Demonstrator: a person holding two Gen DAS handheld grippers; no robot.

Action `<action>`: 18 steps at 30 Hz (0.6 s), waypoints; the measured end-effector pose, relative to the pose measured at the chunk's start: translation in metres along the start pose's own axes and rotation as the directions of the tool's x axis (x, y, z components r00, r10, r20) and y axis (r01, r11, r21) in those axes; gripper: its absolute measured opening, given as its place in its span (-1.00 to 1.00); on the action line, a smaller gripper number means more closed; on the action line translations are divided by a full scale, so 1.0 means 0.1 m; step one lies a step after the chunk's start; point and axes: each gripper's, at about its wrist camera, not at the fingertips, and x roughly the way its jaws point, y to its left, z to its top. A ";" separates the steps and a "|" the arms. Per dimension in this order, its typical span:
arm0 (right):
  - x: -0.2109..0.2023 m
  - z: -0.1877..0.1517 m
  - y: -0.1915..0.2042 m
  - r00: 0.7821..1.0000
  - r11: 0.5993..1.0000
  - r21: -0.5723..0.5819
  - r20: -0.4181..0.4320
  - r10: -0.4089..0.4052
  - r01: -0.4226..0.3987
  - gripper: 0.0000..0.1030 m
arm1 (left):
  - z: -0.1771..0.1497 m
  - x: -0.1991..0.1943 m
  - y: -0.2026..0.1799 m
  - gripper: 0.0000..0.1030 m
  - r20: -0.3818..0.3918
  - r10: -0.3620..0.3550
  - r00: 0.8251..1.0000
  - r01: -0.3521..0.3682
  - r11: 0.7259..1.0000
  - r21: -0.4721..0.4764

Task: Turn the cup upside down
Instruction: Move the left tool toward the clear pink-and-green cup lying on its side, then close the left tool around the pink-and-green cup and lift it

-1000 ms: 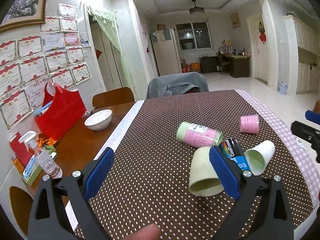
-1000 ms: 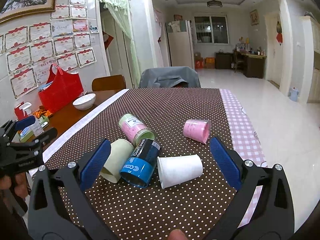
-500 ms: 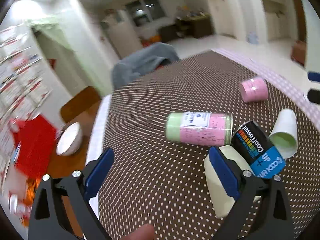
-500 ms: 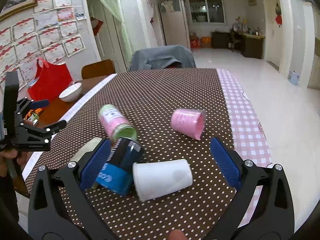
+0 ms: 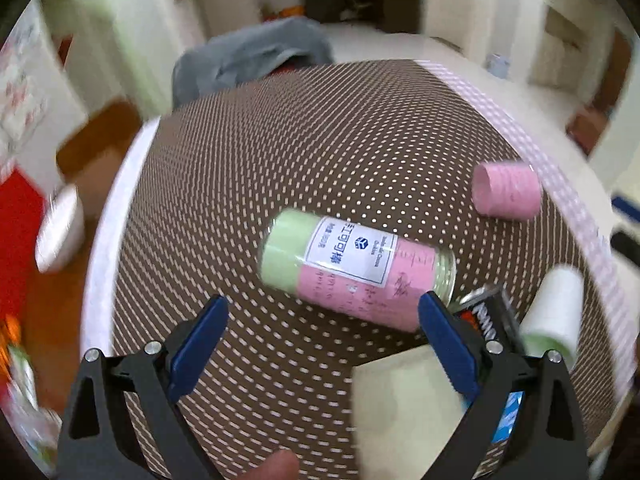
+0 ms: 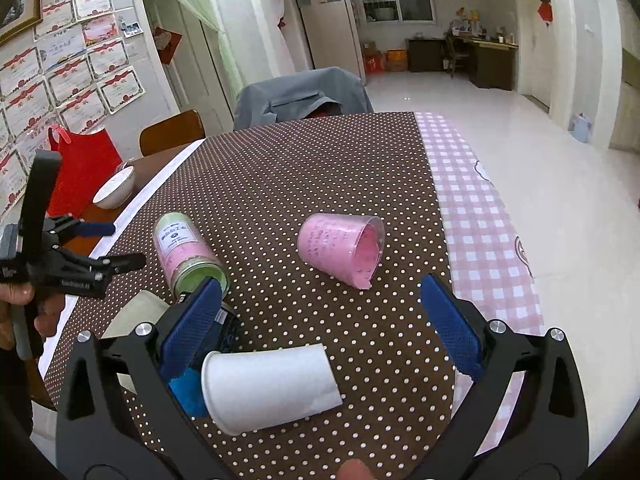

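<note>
Probably the white cup (image 6: 268, 388), lying between the spread right gripper (image 6: 320, 320) (left gripper (image 5: 322, 344) equally agape), is light, crushable paper; pinch its midwall gently.

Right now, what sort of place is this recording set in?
Most likely a home dining area: a table under a dotted tablecloth, chairs, one draped with a grey jacket, certificates on the wall, and a fridge beyond.
</note>
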 end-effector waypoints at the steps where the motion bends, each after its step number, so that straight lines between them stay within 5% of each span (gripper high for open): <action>1: 0.01 0.01 -0.03 1.000 1.000 0.003 0.000 0.006 -0.006 0.89 | 0.02 0.03 0.01 0.83 -0.021 -0.011 1.000 0.010 0.999 -0.049; 8: 0.03 0.06 -0.20 0.999 0.999 0.020 0.011 0.039 -0.039 0.89 | 0.07 0.21 -0.02 0.83 -0.110 -0.045 0.993 0.012 0.959 -0.284; 18: 0.04 0.05 -0.37 0.998 0.997 0.056 0.010 0.061 -0.062 0.89 | 0.23 0.51 -0.07 0.83 -0.161 -0.072 0.984 0.011 0.935 -0.354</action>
